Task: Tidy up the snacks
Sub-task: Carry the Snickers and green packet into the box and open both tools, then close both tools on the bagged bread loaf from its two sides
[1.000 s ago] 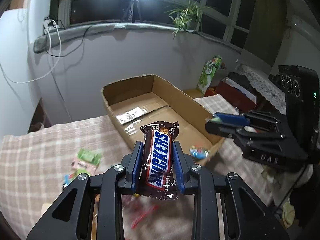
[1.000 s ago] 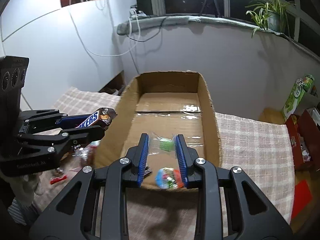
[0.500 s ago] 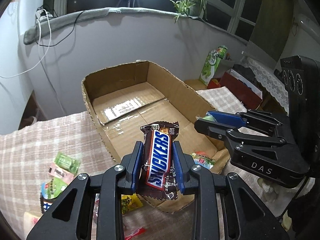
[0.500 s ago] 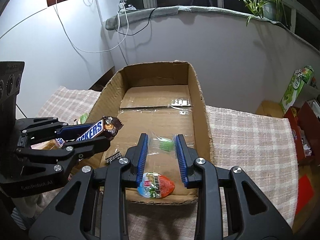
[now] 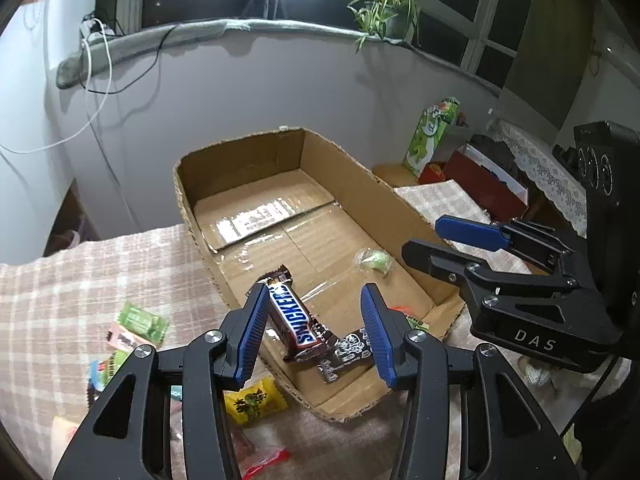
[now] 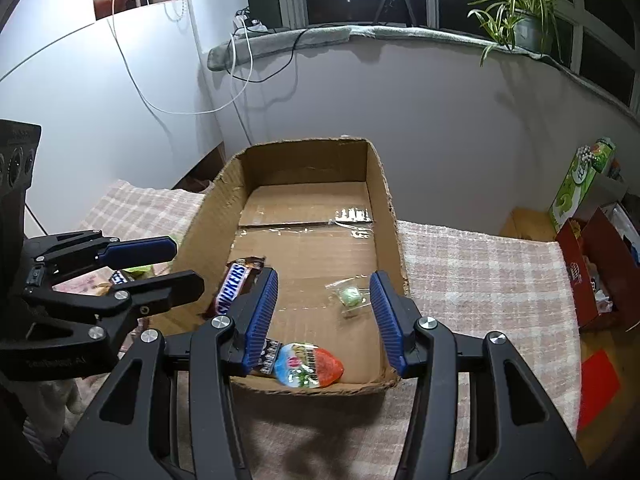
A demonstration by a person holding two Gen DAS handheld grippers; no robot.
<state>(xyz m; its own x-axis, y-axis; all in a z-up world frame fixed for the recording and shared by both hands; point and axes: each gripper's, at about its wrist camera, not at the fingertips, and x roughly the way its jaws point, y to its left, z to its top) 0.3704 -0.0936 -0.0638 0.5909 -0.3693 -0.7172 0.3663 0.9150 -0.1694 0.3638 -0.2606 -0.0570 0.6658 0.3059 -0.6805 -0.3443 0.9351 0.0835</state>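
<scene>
An open cardboard box (image 5: 360, 184) (image 6: 384, 184) lies on the checked cloth. My left gripper (image 5: 312, 304) is open above its near end. A Snickers bar (image 5: 294, 320) (image 6: 234, 286) is free of the jaws, tilted in the box by its left wall. My right gripper (image 6: 324, 292) is open over the box's near end. A green candy in clear wrap (image 6: 350, 296) (image 5: 374, 260) lies on the box floor beneath it. A dark wrapper (image 5: 346, 354) and a round colourful pack (image 6: 308, 366) also lie in the box.
Loose snacks lie on the cloth left of the box: green packets (image 5: 142, 322), a yellow pack (image 5: 254, 400), a red wrapper (image 5: 266, 460). A green carton (image 5: 430, 134) and red boxes (image 6: 596, 264) stand at the right. A wall is behind the box.
Both grippers opened. The Snickers bar dropped from my left gripper into the box, and the green candy dropped from my right gripper onto the box floor. Both grippers moved further over the box.
</scene>
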